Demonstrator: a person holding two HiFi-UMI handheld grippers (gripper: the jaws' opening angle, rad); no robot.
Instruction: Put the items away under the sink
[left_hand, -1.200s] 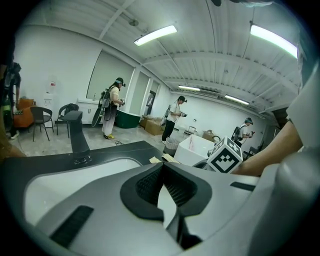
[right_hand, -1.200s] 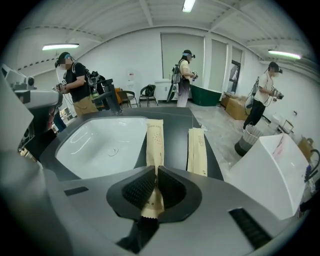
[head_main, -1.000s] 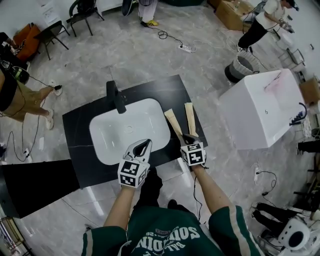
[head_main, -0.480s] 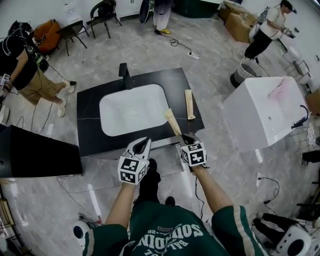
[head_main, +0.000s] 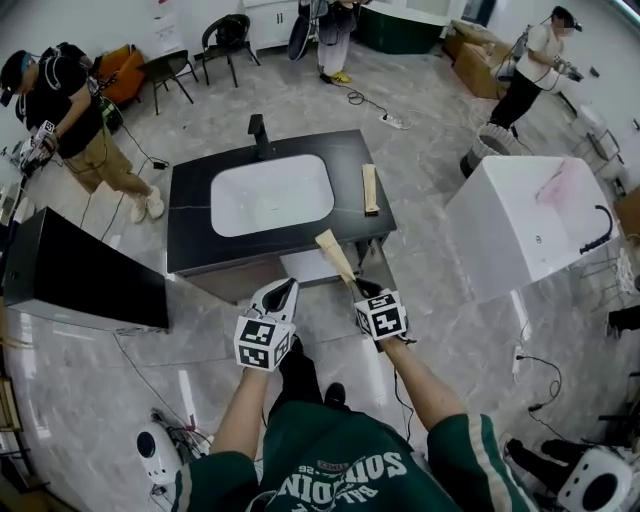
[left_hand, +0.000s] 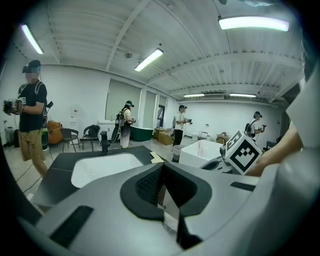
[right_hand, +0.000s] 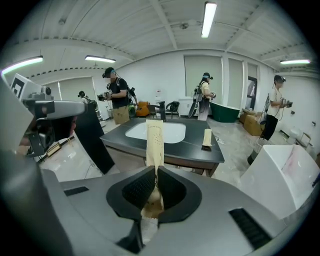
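**Paper packet off the table, one left behind**

The right tool (head_main: 362, 291) is clamped on the near end of a long tan paper packet (head_main: 337, 257). The packet sticks out toward 11 o'clock, in the air short of the table (head_main: 192, 205). In the right gripper view the pads pinch its bottom end, which crumples a little, while the rest stands straight up out of the jaws.

It looks very light and thin, flat paper with just enough stiffness to hold its line. It should neither slip nor break, though it would likely crease if squeezed hard or knocked against an edge. The end grip seems fine for carrying. A hold nearer the middle would probably flap less when it is poked into the space under the sink (head_main: 272, 193).

The left tool (head_main: 281, 295) is closed on nothing, its tips meeting in its own view.

A second packet (head_main: 370, 188) lies flat on the table at 3 o'clock of the sink.

A second ago both packets lay side by side on the table, with the right tool at the near end of one. Since then that one has been lifted clear and the person has stepped back, so the table now sits farther off at 12 o'clock.
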